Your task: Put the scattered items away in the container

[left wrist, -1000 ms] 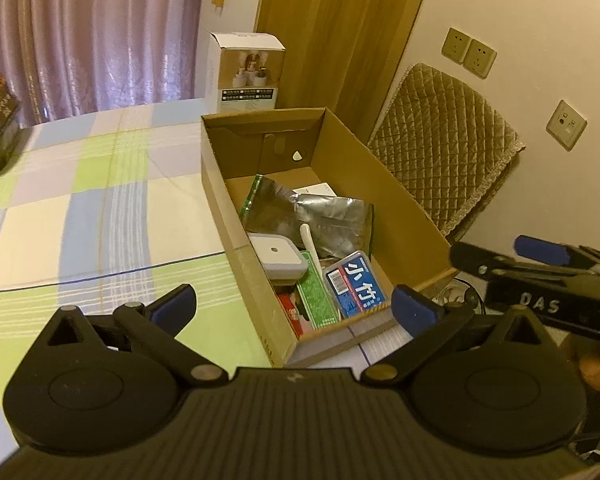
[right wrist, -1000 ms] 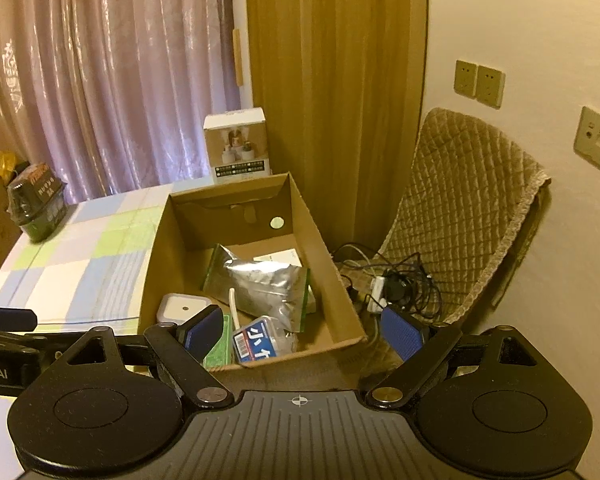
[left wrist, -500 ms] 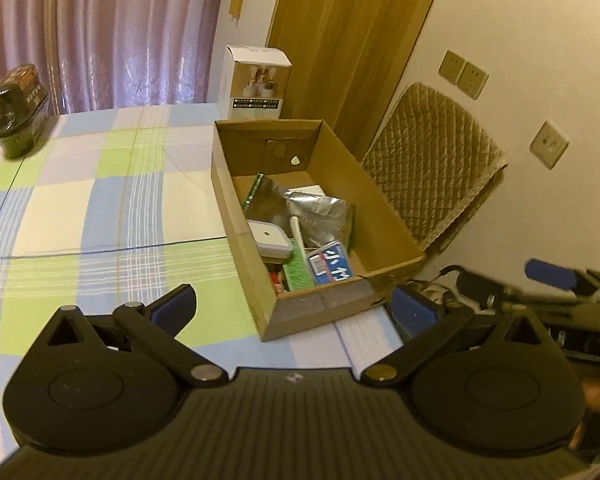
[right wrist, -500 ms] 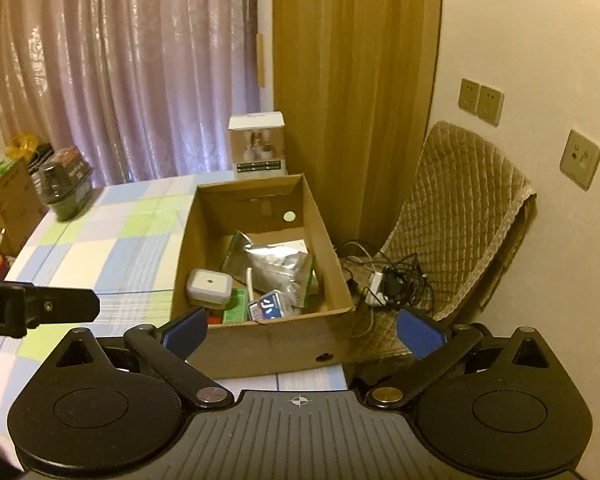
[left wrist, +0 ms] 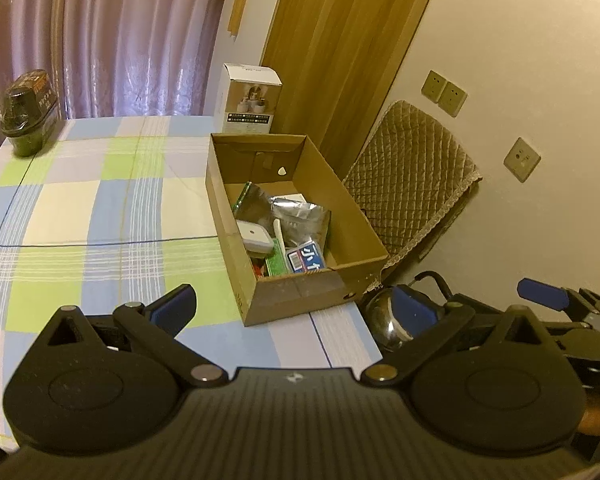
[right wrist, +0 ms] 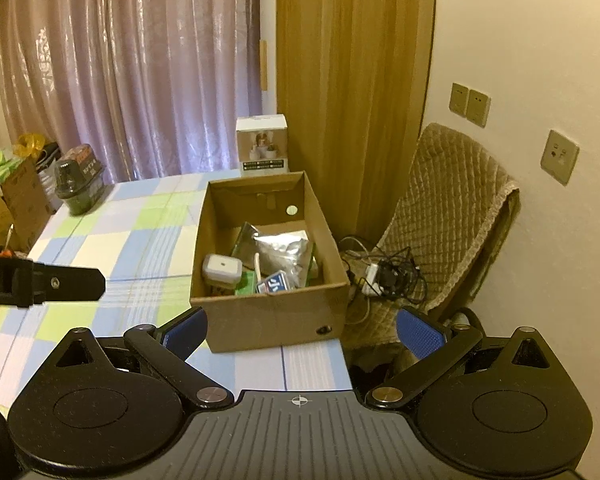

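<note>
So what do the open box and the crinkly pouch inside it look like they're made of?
The box looks like plain brown cardboard: matte, with folded flaps and raw edges. The pouch seems to be metallised foil or foil-look plastic: silvery, creased, catching the light in patches. Which of the two cannot be told.

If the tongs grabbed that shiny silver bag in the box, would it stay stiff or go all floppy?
Probably floppy: the silver bag looks crinkled and creased. It likely crumples under a squeeze, and its glossy foil may be a bit slippery.

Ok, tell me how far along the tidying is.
Looks nearly done: the box already holds a foil pouch, white case and blue pack. Both grippers, left and right, are open and empty. No loose small items show on the tablecloth.
</note>
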### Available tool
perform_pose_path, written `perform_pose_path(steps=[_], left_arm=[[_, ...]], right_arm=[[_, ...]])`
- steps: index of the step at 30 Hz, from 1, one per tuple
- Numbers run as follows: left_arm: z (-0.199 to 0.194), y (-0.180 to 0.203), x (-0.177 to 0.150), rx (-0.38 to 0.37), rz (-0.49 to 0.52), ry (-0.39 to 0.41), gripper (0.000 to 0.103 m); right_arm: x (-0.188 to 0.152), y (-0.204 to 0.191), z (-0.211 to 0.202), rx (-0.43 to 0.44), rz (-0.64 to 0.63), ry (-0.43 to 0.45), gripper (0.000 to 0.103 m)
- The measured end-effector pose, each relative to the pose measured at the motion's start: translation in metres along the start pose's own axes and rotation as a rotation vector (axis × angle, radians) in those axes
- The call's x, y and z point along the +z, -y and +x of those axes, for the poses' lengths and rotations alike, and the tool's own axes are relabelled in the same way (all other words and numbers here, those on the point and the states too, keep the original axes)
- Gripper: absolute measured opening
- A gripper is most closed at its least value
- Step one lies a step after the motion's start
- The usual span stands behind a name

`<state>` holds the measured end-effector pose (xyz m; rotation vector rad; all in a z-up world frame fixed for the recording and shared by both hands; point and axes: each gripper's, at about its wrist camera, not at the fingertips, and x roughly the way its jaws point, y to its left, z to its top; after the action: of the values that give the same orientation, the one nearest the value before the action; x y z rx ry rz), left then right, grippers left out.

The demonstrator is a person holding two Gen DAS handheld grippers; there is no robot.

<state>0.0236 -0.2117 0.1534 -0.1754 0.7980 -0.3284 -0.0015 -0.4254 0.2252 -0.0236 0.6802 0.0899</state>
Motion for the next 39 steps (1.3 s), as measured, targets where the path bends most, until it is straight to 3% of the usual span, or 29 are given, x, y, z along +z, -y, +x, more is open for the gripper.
perform_pose_path(steps=[8, 39], left_arm=[[-0.011, -0.005, -0.016, 0.048, -0.002, 0.0, 0.102], [-0.001, -0.008, -0.027, 0.057, -0.023, -0.032, 0.102]], right_arm=[[-0.018, -0.003, -0.01, 0.003, 0.031, -0.026, 0.103], [-0.021, -0.006, 0.001, 0.028, 0.042, -0.055, 0.103]])
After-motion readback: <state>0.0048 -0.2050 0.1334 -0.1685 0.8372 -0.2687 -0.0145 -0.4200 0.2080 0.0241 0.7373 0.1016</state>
